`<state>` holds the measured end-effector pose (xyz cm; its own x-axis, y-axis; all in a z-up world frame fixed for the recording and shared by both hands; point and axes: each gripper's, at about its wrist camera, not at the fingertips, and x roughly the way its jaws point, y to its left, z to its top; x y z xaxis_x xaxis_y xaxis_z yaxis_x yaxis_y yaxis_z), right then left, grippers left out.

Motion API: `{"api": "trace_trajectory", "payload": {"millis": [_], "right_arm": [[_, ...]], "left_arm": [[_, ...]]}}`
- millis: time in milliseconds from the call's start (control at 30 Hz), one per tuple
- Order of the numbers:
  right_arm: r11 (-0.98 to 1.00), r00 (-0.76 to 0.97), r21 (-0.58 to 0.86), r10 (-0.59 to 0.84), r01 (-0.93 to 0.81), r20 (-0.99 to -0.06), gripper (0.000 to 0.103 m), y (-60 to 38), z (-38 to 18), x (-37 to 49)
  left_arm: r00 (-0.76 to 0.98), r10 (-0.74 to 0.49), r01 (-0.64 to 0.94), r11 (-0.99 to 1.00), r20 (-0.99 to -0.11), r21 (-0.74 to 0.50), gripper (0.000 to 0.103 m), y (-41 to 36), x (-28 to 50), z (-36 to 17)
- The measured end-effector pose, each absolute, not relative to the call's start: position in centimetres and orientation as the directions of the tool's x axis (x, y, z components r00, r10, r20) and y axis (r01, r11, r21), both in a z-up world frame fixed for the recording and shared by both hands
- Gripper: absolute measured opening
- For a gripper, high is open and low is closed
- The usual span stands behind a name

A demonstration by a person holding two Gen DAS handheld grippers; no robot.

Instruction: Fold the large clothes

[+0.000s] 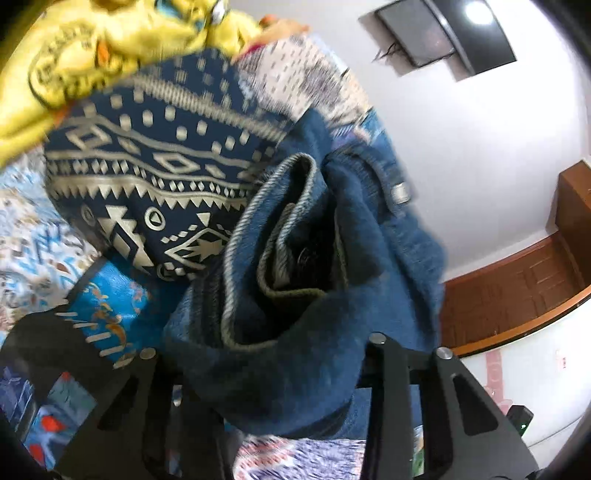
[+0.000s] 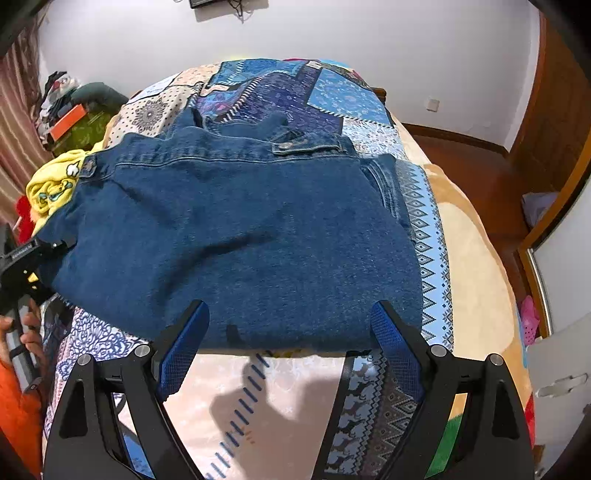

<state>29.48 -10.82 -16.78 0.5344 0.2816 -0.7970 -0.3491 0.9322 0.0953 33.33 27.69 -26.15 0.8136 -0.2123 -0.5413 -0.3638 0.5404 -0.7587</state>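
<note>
A dark blue denim garment [image 2: 236,236] lies spread on the patchwork bedspread [image 2: 280,391], folded over, its hem facing me. My right gripper [image 2: 290,328] is open, its blue-padded fingers [image 2: 181,350] just short of the near hem, empty. My left gripper [image 2: 22,258] is at the garment's left edge, held by a hand. In the left wrist view a bunched fold of the denim [image 1: 295,266] fills the space between the black fingers [image 1: 384,369]; the left gripper [image 1: 266,354] is shut on it, fingertips hidden by cloth.
A yellow printed garment [image 2: 51,184] lies left of the denim, also in the left wrist view [image 1: 110,40]. A clutter pile [image 2: 70,110] sits at the bed's far left. A wooden door [image 2: 554,110] and floor are to the right. A wall screen [image 1: 443,33] hangs above.
</note>
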Motion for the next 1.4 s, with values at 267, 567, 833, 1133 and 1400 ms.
{"api": "trace_trajectory", "payload": {"millis": [267, 567, 833, 1133, 1400], "right_arm": [[0.893, 0.573, 0.037, 0.319, -0.448, -0.755, 0.088, -6.2, -12.8, 28.1], [0.808, 0.420, 0.115, 0.415, -0.577, -0.807, 0.088, 3.8, -16.3, 29.2], [0.773, 0.289, 0.193, 0.438, -0.604, -0.851, 0.088, 5.6, -20.6, 30.2], [0.849, 0.417, 0.236, 0.451, -0.473, -0.789, 0.088, -5.9, -17.5, 29.0], [0.946, 0.549, 0.167, 0.299, -0.278, -0.781, 0.088, -17.9, -15.8, 28.6]], "left_arm": [[0.900, -0.104, -0.263, 0.646, -0.424, -0.716, 0.025, 28.1, 29.5, -17.5], [0.911, -0.027, -0.218, 0.816, -0.412, -0.536, 0.025, 26.2, 27.6, -11.5], [0.880, 0.000, -0.224, 0.882, -0.476, -0.415, 0.025, 23.5, 29.4, -11.5], [0.897, -0.091, -0.047, 0.953, -0.433, -0.299, 0.025, 13.4, 33.2, -7.8], [0.765, -0.304, 0.204, 0.950, -0.568, -0.234, 0.025, -0.4, 38.9, -12.0]]}}
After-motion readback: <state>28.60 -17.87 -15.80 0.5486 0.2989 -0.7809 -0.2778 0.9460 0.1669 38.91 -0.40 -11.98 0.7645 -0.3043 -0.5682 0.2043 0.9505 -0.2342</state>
